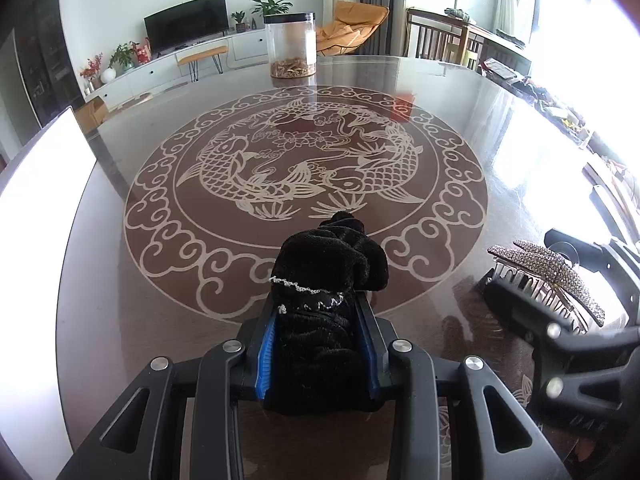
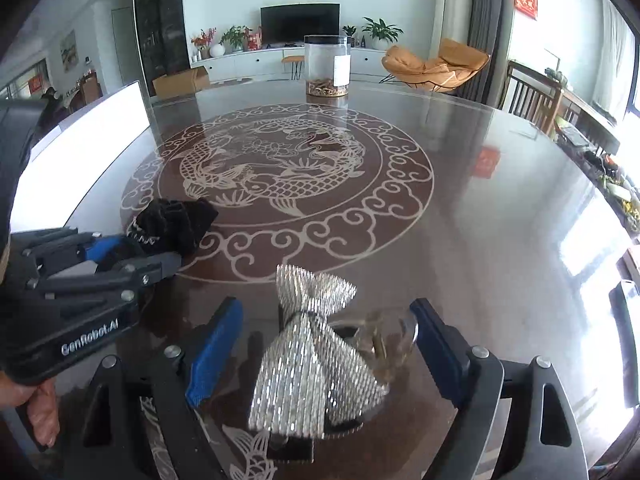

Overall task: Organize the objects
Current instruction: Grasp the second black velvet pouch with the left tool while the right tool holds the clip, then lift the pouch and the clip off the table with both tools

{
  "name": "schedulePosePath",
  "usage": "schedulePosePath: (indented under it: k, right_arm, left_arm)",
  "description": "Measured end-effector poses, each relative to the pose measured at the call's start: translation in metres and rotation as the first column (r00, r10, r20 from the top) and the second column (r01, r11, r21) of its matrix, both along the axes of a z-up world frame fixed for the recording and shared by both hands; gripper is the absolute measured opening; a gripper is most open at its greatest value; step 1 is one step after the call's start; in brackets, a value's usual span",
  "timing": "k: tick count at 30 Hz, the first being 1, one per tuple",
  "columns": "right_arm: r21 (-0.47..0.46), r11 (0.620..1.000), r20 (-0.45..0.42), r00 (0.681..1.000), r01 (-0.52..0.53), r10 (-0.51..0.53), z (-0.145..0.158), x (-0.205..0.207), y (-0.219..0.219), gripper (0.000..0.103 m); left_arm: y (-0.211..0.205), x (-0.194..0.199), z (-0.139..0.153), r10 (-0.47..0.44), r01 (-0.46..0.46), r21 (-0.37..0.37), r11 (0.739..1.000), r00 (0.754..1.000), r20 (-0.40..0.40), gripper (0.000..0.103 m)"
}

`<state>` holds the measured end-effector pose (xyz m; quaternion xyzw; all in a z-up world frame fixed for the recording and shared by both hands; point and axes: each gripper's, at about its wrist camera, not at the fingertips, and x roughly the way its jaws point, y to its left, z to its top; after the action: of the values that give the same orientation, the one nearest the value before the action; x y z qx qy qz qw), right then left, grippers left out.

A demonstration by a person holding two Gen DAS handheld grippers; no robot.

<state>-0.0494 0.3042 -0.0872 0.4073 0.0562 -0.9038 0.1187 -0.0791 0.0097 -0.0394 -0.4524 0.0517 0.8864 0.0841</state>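
Hair stuff is what's being sorted: a black velvet scrunchie (image 1: 320, 280) w/ a thin white bead trim, and a sparkly silver hair clip (image 2: 310, 356) shaped like a bow. Landmark = the round fish medallion (image 2: 276, 184) printed on the table (image 2: 500, 216). Left gripper (image 1: 318, 344) is closed tight on the scrunchie, blue pads pressed into both sides, fabric bulging out past the tips; it sits over the near rim of the medallion, and whether it's lifted off the glass or resting I can't tell. Right gripper (image 2: 324, 344) is wide open, holding nothing; the clip lies on the table between its two blue fingers (image 2: 212, 352), not touching either pad, just outside the medallion's near edge and to the right of the scrunchie. Step in hand, by my read: scrunchie pickup done on the left, clip pickup about to happen on the right. Next move prob. needs the right side to close squarely on the clip's narrow waist; shiny hard surface could slip. Clear jar (image 2: 327, 66) w/ black lid stands beyond the medallion's far edge, well apart; maybe the drop spot, but can't be sure.
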Motion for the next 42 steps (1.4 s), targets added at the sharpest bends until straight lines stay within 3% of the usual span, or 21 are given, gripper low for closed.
schedulePosePath:
  k: [7,9,10,11,12,14,42]
  right_arm:
    - [-0.081,0.994,0.057,0.996,0.075,-0.070,-0.010,0.000,0.032,0.088]
    - [-0.064,0.995,0.065,0.996,0.070,-0.066,-0.010,-0.001,0.030,0.098]
    - [-0.054,0.997,0.083,0.995,0.060,-0.055,-0.013,-0.003,0.028,0.100]
    - [-0.032,0.998,0.088,0.995,0.049,-0.046,-0.013,-0.004,0.024,0.101]
    - [-0.014,0.999,0.093,0.995,0.041,-0.040,-0.014,-0.005,0.021,0.103]
    - [0.035,0.999,0.096,0.995,0.031,-0.035,-0.015,-0.004,0.013,0.103]
    - [0.032,0.999,0.095,0.995,0.030,-0.033,-0.016,-0.004,0.013,0.103]
  left_arm:
    - [-0.002,0.005,-0.001,-0.001,0.001,0.010,1.000,0.999,-0.032,0.037]
    - [-0.002,0.003,-0.002,0.018,-0.018,-0.007,1.000,0.999,-0.031,0.048]
    - [-0.004,0.001,-0.002,0.036,-0.036,-0.008,0.999,0.999,-0.023,0.069]
    - [-0.007,-0.004,-0.005,0.049,-0.049,0.001,0.999,0.999,0.010,0.103]
    - [-0.009,-0.009,-0.009,0.049,-0.050,0.009,0.999,0.998,0.049,0.103]
    - [-0.009,-0.012,-0.009,0.034,-0.034,0.005,0.999,0.998,0.049,0.103]
    - [-0.007,-0.013,-0.013,0.040,-0.041,0.006,0.999,0.998,0.041,0.103]
